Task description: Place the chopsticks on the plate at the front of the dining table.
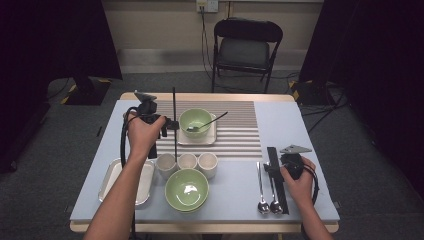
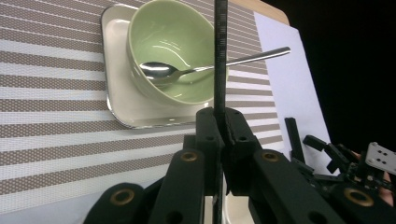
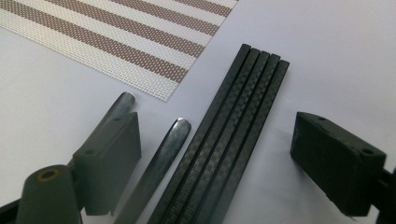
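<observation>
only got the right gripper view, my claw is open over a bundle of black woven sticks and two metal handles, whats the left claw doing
observer: the left claw is shut on one thin black woven stick, held upright.
operator: where on the table
observer: beside a pale green ceramic bowl that sits on a square white plate on the brown and white striped mat.
operator: anything in that bowl
observer: a shiny metal spoon, its handle sticking out over the rim.
</observation>
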`<state>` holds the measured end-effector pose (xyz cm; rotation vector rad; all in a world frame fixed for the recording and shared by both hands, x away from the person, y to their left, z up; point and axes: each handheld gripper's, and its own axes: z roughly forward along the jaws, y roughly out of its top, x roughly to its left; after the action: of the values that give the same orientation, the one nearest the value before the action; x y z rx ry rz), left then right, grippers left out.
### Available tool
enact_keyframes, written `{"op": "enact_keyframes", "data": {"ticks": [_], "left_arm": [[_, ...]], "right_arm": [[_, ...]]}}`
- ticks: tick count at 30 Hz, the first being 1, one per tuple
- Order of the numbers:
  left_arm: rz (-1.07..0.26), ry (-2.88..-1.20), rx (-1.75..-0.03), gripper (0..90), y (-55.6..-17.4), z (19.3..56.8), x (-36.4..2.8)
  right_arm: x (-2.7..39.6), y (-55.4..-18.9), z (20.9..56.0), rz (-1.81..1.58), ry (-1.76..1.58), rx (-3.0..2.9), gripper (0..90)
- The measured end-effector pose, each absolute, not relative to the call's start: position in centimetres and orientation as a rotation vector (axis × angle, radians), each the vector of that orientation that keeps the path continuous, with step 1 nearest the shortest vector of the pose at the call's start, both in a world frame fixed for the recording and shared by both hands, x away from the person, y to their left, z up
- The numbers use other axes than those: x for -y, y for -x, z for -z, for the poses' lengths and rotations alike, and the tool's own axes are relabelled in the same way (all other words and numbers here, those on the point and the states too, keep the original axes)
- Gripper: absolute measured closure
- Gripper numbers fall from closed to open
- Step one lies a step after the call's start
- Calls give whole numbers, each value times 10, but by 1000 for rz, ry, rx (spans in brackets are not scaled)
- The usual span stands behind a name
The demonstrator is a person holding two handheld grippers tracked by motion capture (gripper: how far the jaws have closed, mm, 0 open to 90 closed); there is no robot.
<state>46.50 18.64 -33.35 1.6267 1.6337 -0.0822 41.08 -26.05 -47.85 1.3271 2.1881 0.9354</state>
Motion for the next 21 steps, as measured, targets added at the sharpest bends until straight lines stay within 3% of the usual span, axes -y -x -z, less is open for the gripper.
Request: {"op": "enact_keyframes", "data": {"ticks": [21], "left_arm": [[65, -1623, -1650, 864, -481, 334, -194]], "right_arm": [[261, -411, 479, -936, -1328, -2188, 149]]}}
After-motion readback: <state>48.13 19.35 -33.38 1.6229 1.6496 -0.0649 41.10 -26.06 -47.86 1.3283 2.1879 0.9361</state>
